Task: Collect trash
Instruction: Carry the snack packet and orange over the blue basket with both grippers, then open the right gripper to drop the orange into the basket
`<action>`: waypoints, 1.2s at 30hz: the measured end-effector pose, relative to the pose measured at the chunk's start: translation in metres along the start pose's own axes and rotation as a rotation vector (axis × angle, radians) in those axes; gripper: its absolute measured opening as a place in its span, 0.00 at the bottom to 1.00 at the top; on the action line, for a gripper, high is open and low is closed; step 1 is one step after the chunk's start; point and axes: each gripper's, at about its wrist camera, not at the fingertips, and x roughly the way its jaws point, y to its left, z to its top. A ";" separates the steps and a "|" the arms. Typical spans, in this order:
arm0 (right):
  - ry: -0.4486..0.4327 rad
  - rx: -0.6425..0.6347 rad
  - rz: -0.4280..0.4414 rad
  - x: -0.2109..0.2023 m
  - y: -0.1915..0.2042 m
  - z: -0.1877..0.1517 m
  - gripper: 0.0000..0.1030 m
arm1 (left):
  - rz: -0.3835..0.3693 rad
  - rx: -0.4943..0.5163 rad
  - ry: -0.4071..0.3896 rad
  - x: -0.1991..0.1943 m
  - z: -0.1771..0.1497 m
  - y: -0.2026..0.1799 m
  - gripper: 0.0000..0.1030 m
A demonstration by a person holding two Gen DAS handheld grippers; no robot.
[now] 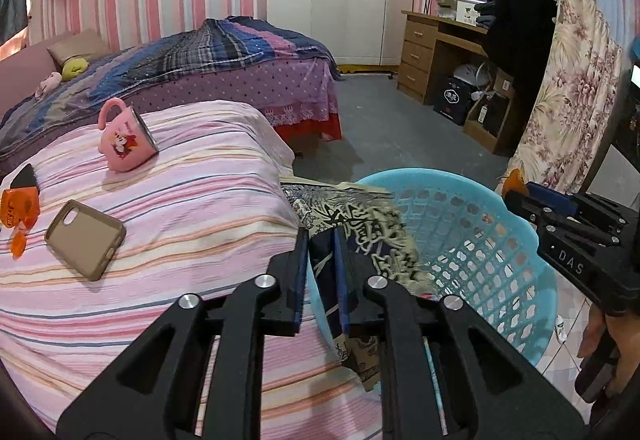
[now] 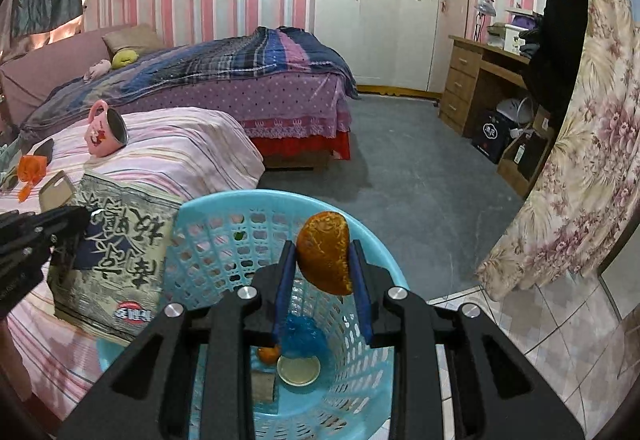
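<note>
My left gripper (image 1: 322, 236) is shut on a large printed snack bag (image 1: 360, 228) with dark calligraphy, held over the near rim of the light blue plastic basket (image 1: 500, 236); the bag also shows in the right wrist view (image 2: 116, 252). My right gripper (image 2: 322, 244) is shut on a piece of orange peel (image 2: 326, 258), held above the basket (image 2: 208, 215). Inside the basket lie a small orange scrap (image 2: 268, 354), a round lid (image 2: 298, 370) and a blue crumpled piece (image 2: 302, 336). The right gripper shows in the left wrist view (image 1: 520, 187).
On the pink striped bed (image 1: 180, 199) lie a pink cartoon mug (image 1: 124, 139) on its side, a tan phone case (image 1: 84, 240) and orange wrapper scraps (image 1: 20, 211). A second bed, a white wardrobe, a wooden desk (image 1: 436, 51) and a floral curtain (image 1: 568, 99) stand around the grey floor.
</note>
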 end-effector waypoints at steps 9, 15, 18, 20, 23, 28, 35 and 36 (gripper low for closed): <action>0.000 0.000 -0.014 0.008 0.005 -0.003 0.27 | 0.045 -0.033 -0.077 -0.020 0.004 0.019 0.83; -0.005 0.001 -0.023 0.009 0.014 -0.001 0.29 | 0.108 -0.045 -0.104 -0.030 0.004 0.041 0.90; -0.004 -0.006 -0.026 0.009 0.015 0.000 0.30 | 0.140 -0.050 -0.111 -0.033 0.001 0.052 0.92; -0.011 -0.016 -0.047 0.008 0.019 0.001 0.37 | 0.149 -0.059 -0.109 -0.035 -0.001 0.061 0.93; -0.016 -0.018 -0.064 0.008 0.026 0.003 0.68 | 0.163 -0.070 -0.103 -0.038 -0.004 0.072 0.93; -0.008 -0.009 -0.081 0.010 0.040 0.009 0.85 | 0.198 -0.084 -0.120 -0.049 -0.008 0.093 0.94; -0.033 -0.013 -0.073 0.007 0.067 0.016 0.92 | 0.247 -0.102 -0.128 -0.065 -0.014 0.128 0.94; -0.032 -0.020 -0.067 0.007 0.071 0.017 0.92 | 0.248 -0.107 -0.122 -0.066 -0.015 0.135 0.94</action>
